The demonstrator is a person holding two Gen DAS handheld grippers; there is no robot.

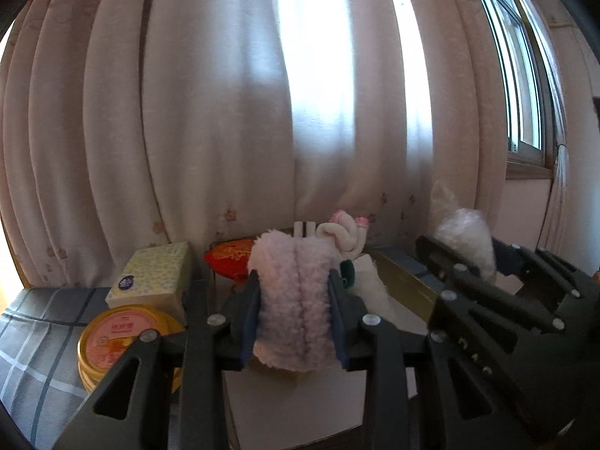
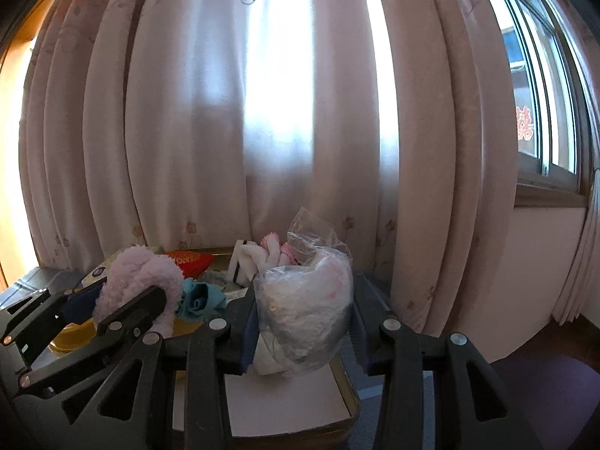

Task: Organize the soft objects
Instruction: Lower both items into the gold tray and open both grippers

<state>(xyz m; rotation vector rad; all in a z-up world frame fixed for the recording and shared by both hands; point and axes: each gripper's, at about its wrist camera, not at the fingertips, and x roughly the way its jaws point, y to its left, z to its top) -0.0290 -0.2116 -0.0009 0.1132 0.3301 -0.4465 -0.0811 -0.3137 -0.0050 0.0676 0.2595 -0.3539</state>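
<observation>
Pale pink fleece (image 1: 296,300) fills the middle of the left wrist view, pinched between the blue pads of the left gripper (image 1: 294,311) and held up above a white-bottomed tray (image 1: 296,405). Behind it lie a rolled white cloth (image 1: 343,234) and a red pouch (image 1: 228,258). To the left sit a tissue pack (image 1: 153,277) and a yellow tin (image 1: 120,337) on a checked cover (image 1: 33,337). On the right, the right gripper (image 1: 476,262) carries a white bag (image 1: 465,240).

In the right wrist view, the right gripper (image 2: 302,318) clamps a clear plastic bag (image 2: 305,311) with soft white and pink contents, above the tray (image 2: 292,401). At left, the left gripper (image 2: 123,303) holds the fleece (image 2: 138,281) beside blue fabric roses (image 2: 198,298). The white cloth (image 2: 251,258) and red pouch (image 2: 189,260) lie behind, before a pink curtain (image 2: 262,112).
</observation>
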